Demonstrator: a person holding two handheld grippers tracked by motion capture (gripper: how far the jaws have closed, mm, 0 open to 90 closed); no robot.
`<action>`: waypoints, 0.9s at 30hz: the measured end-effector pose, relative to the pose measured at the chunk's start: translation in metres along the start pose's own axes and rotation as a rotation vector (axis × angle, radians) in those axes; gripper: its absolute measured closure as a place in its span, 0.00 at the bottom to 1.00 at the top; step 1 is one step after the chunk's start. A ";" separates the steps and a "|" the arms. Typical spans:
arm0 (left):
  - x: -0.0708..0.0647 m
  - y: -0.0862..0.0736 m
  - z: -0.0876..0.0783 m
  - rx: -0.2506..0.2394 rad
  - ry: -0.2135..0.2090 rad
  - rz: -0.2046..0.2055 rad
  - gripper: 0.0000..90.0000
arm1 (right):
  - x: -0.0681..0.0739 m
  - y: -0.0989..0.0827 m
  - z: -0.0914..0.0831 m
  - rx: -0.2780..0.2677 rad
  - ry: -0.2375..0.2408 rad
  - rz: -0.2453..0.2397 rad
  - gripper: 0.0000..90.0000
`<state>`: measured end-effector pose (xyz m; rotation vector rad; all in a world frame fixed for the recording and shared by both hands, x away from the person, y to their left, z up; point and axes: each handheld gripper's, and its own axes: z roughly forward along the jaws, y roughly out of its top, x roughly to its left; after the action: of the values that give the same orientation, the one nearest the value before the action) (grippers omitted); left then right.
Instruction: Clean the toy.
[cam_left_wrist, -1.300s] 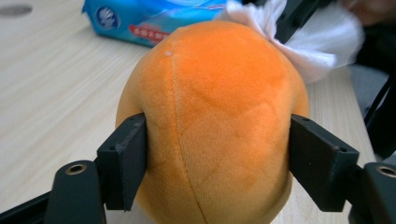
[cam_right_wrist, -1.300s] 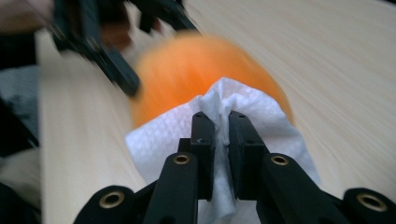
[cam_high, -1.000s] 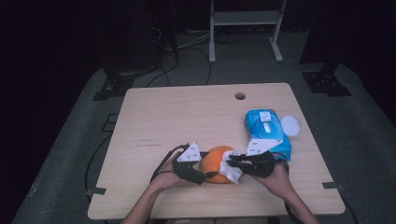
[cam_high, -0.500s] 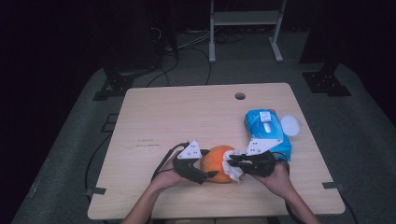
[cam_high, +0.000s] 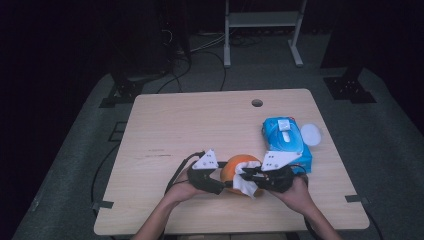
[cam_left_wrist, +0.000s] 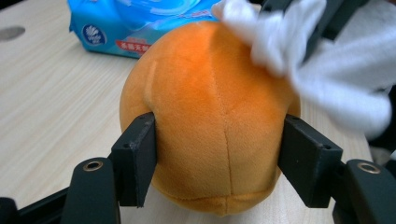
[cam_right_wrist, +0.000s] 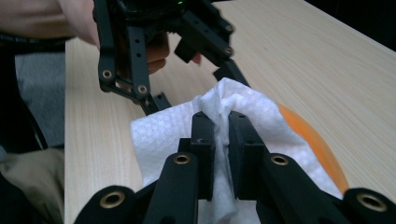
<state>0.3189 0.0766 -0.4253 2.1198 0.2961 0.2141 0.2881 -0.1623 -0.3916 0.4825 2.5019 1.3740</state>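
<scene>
A round orange plush ball (cam_left_wrist: 210, 126), resting near the front edge of the pale wooden table (cam_high: 190, 125), is being gripped by the left tongs (cam_left_wrist: 217, 158), whose jaws have just been closing against its sides. A crumpled white paper tissue (cam_right_wrist: 219, 116) is being pinched tight in the right tongs (cam_right_wrist: 222, 128) and pressed on the ball's top. Behind, a blue wet-wipe pack (cam_high: 286, 142) is lying; its print is unreadable.

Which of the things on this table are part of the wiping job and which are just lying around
In use: orange plush ball, held by the left gripper; white wipe, pinched in the right gripper.

Lying about: blue wipes pack; white round lid.
</scene>
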 end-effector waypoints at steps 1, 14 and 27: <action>0.000 -0.001 0.000 0.000 0.000 0.000 0.37 | 0.002 0.001 0.001 0.014 -0.010 -0.016 0.90; 0.004 -0.006 0.006 -0.019 0.009 -0.061 0.31 | -0.018 -0.010 -0.011 0.015 -0.092 0.043 0.90; -0.014 0.008 0.010 0.001 0.062 0.061 0.36 | 0.007 0.009 0.003 0.019 -0.097 -0.042 0.90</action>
<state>0.3095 0.0607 -0.4245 2.1276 0.2682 0.3154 0.2840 -0.1529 -0.3855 0.4851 2.4357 1.2811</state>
